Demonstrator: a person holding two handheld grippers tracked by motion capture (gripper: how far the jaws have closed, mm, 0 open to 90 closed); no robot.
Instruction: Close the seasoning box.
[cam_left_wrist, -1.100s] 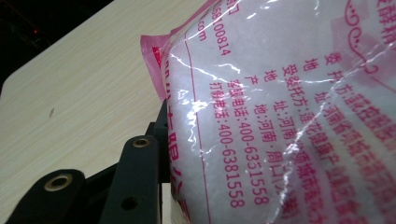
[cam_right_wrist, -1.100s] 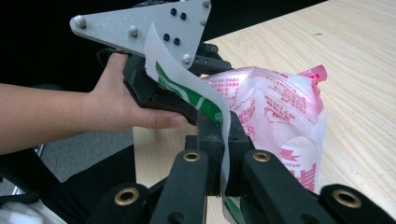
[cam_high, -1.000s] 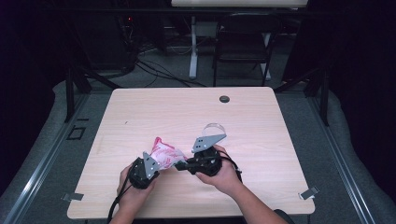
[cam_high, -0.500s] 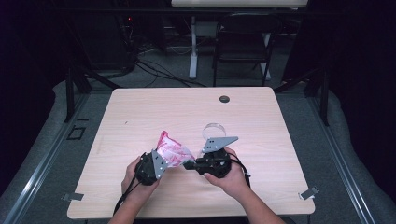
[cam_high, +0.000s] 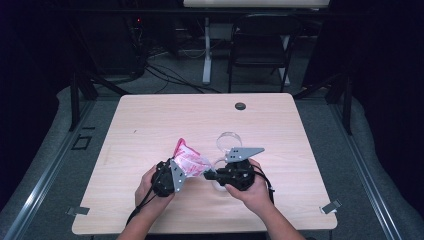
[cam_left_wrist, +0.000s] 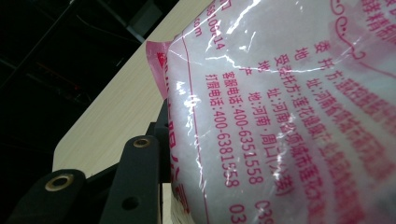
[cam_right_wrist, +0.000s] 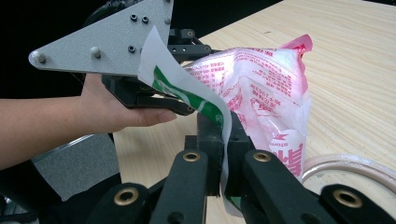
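**Bag held two-handed above desk, near front edge**

Obs: pink-printed plastic bag is off the desk, held between both grippers toward the front edge, roughly mid-width. Contents white, granular-looking; can't ID.

L gripper: jaws clamped on the bag's lower side; in the left gripper view the film presses right against one jaw. Prob. acting as the anchor, carrying the weight.

R gripper: jaws pinched tight on a thin white/green strip that runs to the bag's corner, apparently a tear tab or torn edge. Grip on the strip only, not the body, suggesting a pull to open.

Clear round dish sits on the desk just behind the R gripper; a second rim lies beside its jaws. Likely the pour target, hence bag kept close.
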